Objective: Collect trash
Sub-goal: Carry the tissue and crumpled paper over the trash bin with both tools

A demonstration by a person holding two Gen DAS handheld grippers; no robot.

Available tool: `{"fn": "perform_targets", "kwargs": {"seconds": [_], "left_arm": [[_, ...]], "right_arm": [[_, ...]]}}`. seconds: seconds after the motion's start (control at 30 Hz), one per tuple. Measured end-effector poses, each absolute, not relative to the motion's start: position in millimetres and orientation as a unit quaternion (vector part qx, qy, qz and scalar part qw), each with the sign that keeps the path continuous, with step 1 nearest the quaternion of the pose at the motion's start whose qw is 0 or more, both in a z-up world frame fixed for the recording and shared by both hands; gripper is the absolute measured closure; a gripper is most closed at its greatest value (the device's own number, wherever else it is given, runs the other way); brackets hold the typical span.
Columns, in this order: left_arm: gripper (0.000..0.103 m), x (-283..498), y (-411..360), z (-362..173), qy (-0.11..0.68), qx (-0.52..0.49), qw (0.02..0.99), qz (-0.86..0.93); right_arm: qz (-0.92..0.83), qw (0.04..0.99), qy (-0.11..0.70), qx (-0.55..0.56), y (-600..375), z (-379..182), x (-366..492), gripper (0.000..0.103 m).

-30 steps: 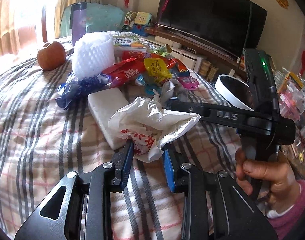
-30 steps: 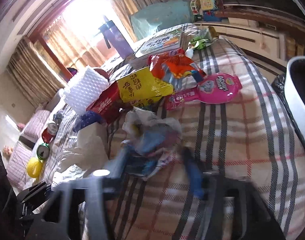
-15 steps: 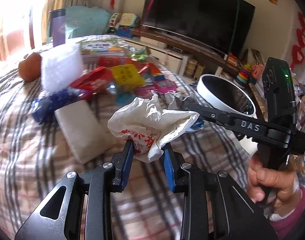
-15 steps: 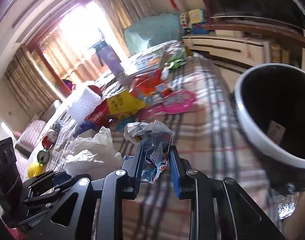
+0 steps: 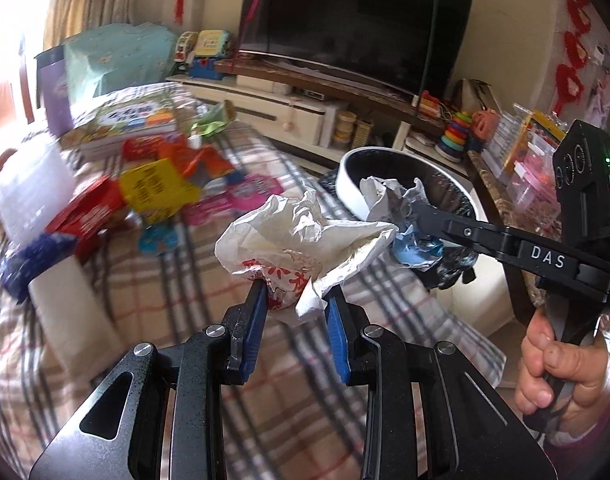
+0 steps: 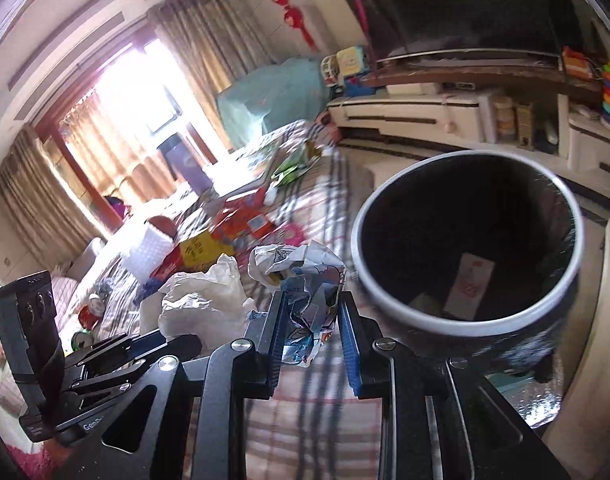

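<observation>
My left gripper [image 5: 293, 300] is shut on a crumpled white paper bag with red print [image 5: 301, 240], held above the plaid bed. My right gripper [image 6: 311, 320] is shut on a crumpled printed wrapper [image 6: 301, 276]; it also shows in the left wrist view [image 5: 397, 216], held near the rim of the trash bin [image 5: 353, 196]. The bin [image 6: 385, 296] is round, white-rimmed and black-lined, just right of the wrapper, with a few scraps of paper at its bottom. The white bag shows in the right wrist view [image 6: 205, 304], left of the wrapper.
Snack wrappers [image 5: 157, 188], a red box [image 5: 85, 216], white foam blocks [image 5: 65, 304] and a book [image 5: 129, 120] lie on the plaid bed [image 5: 165, 280]. A TV [image 5: 357, 28] on a low cabinet [image 5: 273, 112] stands beyond. Toys [image 5: 457, 132] crowd a shelf at right.
Both grippers have lifted their trash off the bed and swung right toward the bin. The bin now looms larger in the right wrist view.
</observation>
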State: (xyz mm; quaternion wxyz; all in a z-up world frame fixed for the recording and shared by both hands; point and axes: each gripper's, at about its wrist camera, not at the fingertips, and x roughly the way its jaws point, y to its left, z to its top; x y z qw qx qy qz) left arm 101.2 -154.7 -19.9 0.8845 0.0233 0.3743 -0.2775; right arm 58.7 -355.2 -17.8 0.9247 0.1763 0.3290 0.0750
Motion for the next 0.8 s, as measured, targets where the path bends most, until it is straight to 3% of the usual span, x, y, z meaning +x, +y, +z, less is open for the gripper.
{"fn": "perform_targets", "kwargs": {"seconds": [0.8], "left_arm": [[0.075,132,-249,-1,0.365,0.052,0.867,-0.334]], "right_arm": [[-0.019,0.933,0.302,0.193,-440,-4,48,0.077]]}}
